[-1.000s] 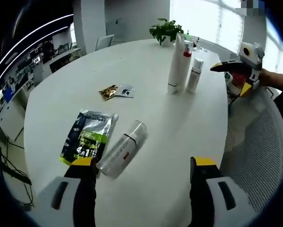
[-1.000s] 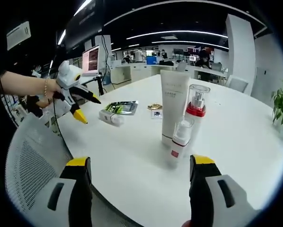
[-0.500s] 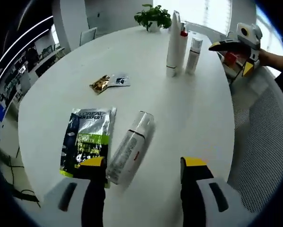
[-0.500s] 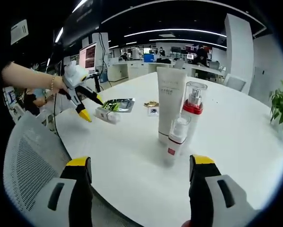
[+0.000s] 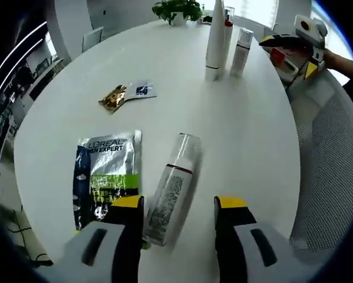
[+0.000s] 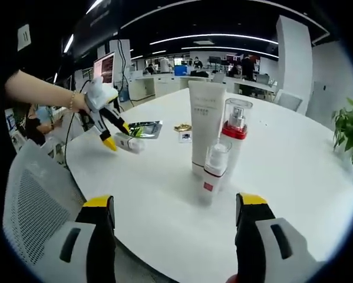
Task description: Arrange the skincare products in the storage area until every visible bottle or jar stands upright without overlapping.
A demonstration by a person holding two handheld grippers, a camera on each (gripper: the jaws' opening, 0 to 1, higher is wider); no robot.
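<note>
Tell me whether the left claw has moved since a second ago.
Yes. The left claw has come down toward the lying bottle, which stays beside the sachet on the table.

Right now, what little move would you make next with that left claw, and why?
Probably ease the left gripper down a touch and close it on the lying bottle. The bottle lies flat on the table with its near end between the open jaws, while the tube and two pump bottles already stand upright. It seems the one left to stand up.
</note>
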